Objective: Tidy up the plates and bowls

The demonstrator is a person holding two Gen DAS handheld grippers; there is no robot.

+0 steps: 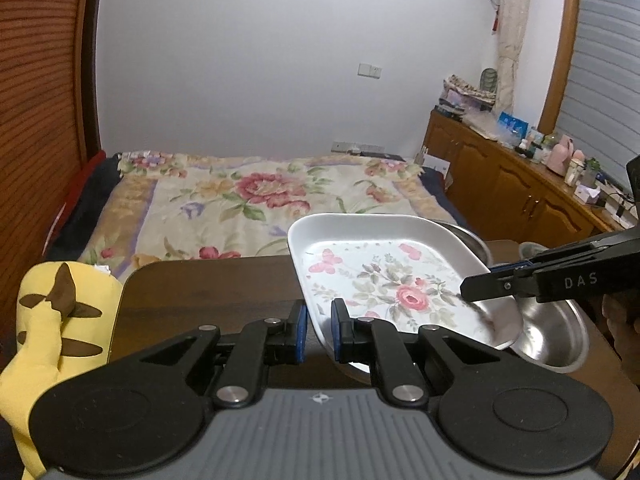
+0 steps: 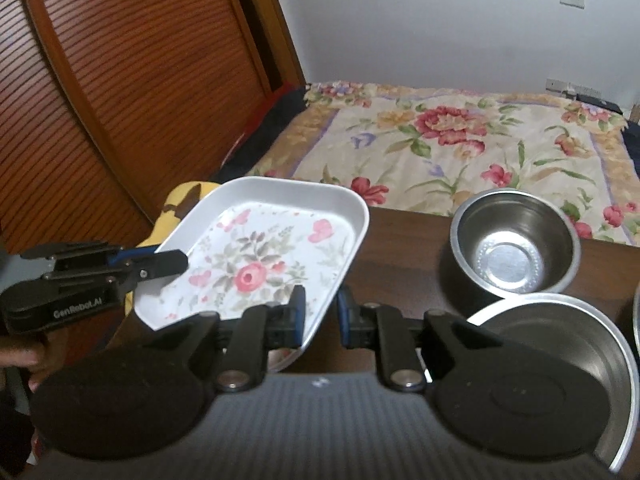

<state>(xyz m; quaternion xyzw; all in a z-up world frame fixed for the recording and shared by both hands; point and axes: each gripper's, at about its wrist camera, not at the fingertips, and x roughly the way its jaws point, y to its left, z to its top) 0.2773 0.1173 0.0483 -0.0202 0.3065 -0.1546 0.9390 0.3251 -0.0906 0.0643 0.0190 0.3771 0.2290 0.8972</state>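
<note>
A: What does the plate (image 2: 276, 256) look like?
B: White, squarish, printed with roses and butterflies.
A: Where?
B: Lifted above the desk (image 2: 404, 236); left tongs (image 1: 319, 330) and right tongs (image 2: 320, 318) each clamp its rim.

I can read two markings, both on the handheld grippers. From the left wrist camera, the right gripper (image 1: 466, 290) reaches in from the right edge, and on the side of its black body I make out the white capitals "DAS". From the right wrist camera, the left gripper (image 2: 182, 261) comes in from the left edge, and the side of its black body carries "GenRobot.AI" in pale letters, slightly blurred but legible. A small white emblem sits at the near middle of the grey ribbed housing in both views; I cannot make it out as any letter. The cards and boxes on the far wooden cabinet (image 1: 512, 184) are too small for me to read.
</note>
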